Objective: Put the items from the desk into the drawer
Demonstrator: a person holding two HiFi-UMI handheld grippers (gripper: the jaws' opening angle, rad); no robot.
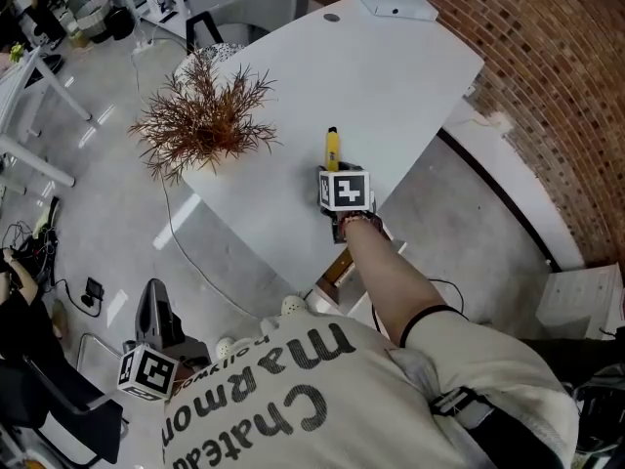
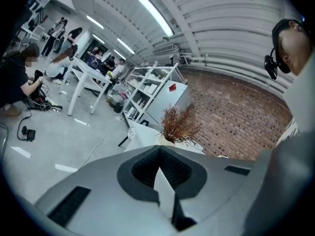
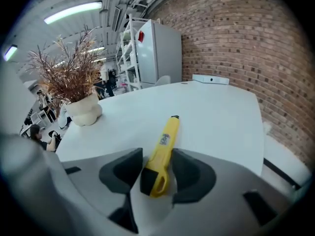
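A yellow utility knife (image 1: 332, 149) with a black near end lies on the white desk (image 1: 400, 76). In the right gripper view the knife (image 3: 162, 149) lies between the two dark pads of my right gripper (image 3: 156, 168), slightly skewed. The jaws stand open on either side of its black end, with narrow gaps. In the head view the right gripper (image 1: 335, 176) sits at the desk's near edge, just behind the knife. My left gripper (image 1: 156, 320) hangs low at my left side above the floor. Its jaws (image 2: 160, 173) are shut with nothing between them.
A dried plant (image 1: 205, 120) in a white pot (image 3: 83, 109) stands at the desk's left end. A flat white box (image 1: 395, 0) lies at the far end. A brown and white unit (image 1: 342, 267) sits under the desk's near edge. The brick wall (image 1: 557, 76) runs along the right.
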